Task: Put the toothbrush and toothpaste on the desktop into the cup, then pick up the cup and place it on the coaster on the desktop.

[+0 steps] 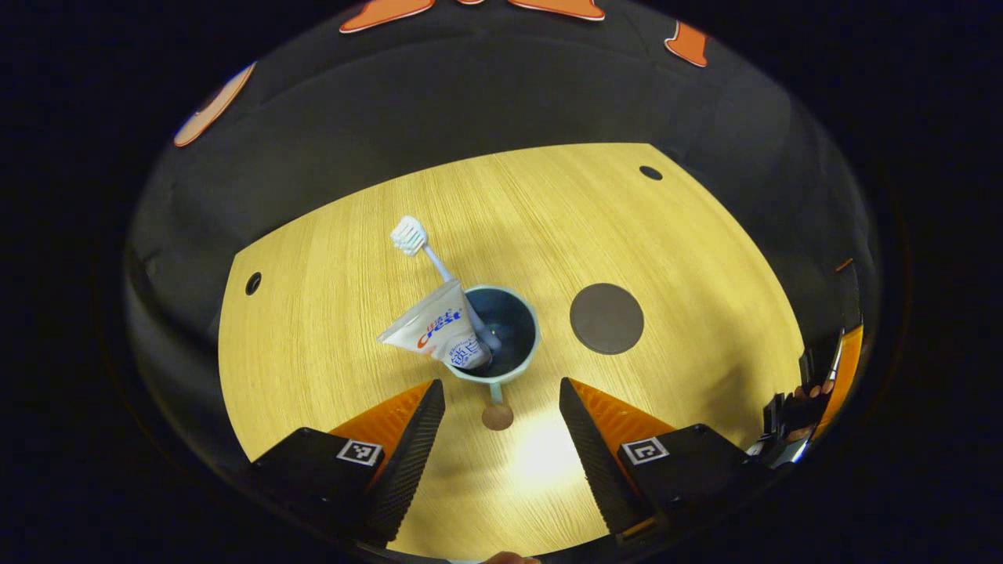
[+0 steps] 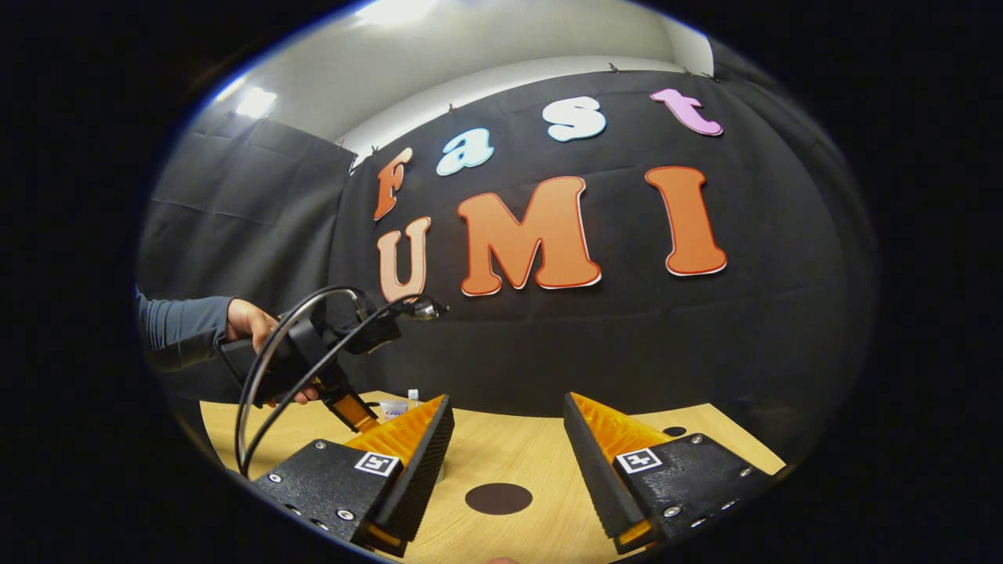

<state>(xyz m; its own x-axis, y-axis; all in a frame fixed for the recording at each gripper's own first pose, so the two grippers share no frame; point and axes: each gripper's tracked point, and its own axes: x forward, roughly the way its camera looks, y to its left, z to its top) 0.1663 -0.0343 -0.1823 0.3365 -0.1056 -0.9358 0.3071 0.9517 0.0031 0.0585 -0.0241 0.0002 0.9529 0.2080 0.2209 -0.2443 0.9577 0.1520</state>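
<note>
- In the left gripper view, the left gripper (image 1: 501, 415) hangs above the wooden desktop (image 1: 329, 368) with its two fingers spread wide apart, grasping nothing.
- Just beyond the fingertips stands the cup (image 1: 513, 345), pale green outside and dark inside, with its handle (image 1: 495, 390) pointing toward the near edge.
- The toothpaste tube (image 1: 435, 329) sits in the cup, cap end down inside, flat end leaning out over the left rim.
- The toothbrush (image 1: 423, 251) also stands in the cup, its white bristle head sticking up and out to the far left, behind the tube.
- The coaster (image 1: 606, 318), a dark round disc, lies flat on the desktop just right of the cup, apart from it.
- A small brown round mark (image 1: 497, 417) shows on the wood between the fingers, near the cup's handle.
- In the right gripper view, the right gripper (image 2: 508, 454) is held low over the desktop (image 2: 689, 423), fingers released and far apart, nothing between them.
- The coaster (image 2: 498, 498) lies on the wood between those fingers.
- To the left in that view, a hand (image 2: 255, 325) in a grey sleeve (image 2: 176, 325) holds the left gripper's body, with black cables (image 2: 266, 384) looping off it.
</note>
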